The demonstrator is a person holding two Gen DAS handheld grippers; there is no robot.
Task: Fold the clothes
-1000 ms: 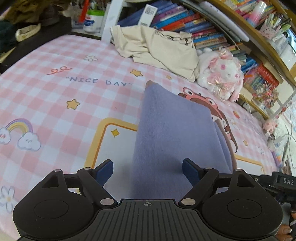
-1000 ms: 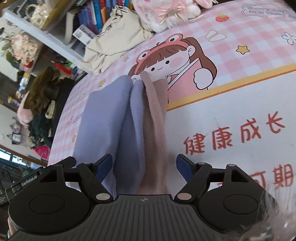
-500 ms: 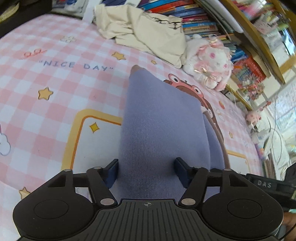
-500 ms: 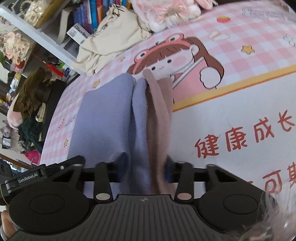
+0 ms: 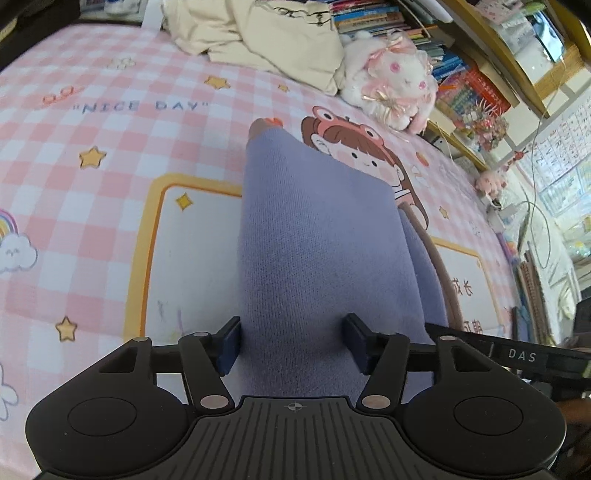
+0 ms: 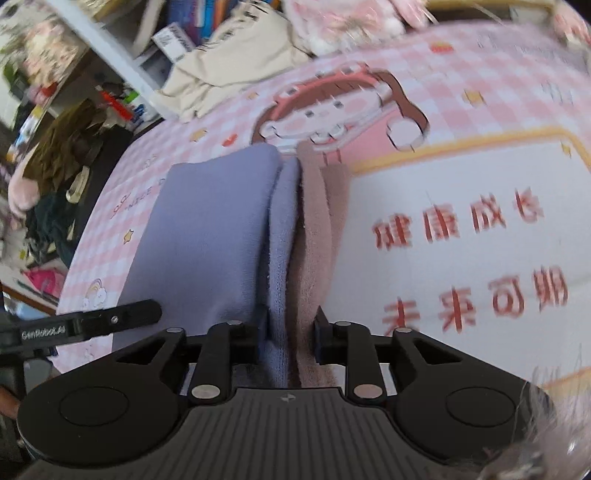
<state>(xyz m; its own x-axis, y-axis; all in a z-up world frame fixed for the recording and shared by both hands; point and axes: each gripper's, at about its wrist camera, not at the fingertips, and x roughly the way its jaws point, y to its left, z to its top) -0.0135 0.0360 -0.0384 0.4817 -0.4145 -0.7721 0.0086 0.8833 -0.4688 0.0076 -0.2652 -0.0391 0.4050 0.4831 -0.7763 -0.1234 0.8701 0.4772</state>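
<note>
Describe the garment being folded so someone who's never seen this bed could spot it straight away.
On the pink checked bedsheet, look just below the cartoon girl in a frog hat. The lavender knit garment lies there as a long folded strip, brownish-pink at its edge, unlike the crumpled cream clothing by the bookshelf.

Two garments: one lavender garment [image 5: 317,236], one cream garment [image 5: 266,33].

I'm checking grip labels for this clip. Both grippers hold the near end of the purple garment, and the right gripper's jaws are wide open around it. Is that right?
Not quite. The right gripper is not wide open: the right wrist view shows its jaws pinched shut on the purple garment and its brownish lining. The rest holds: the left gripper also grips the near end.
</note>
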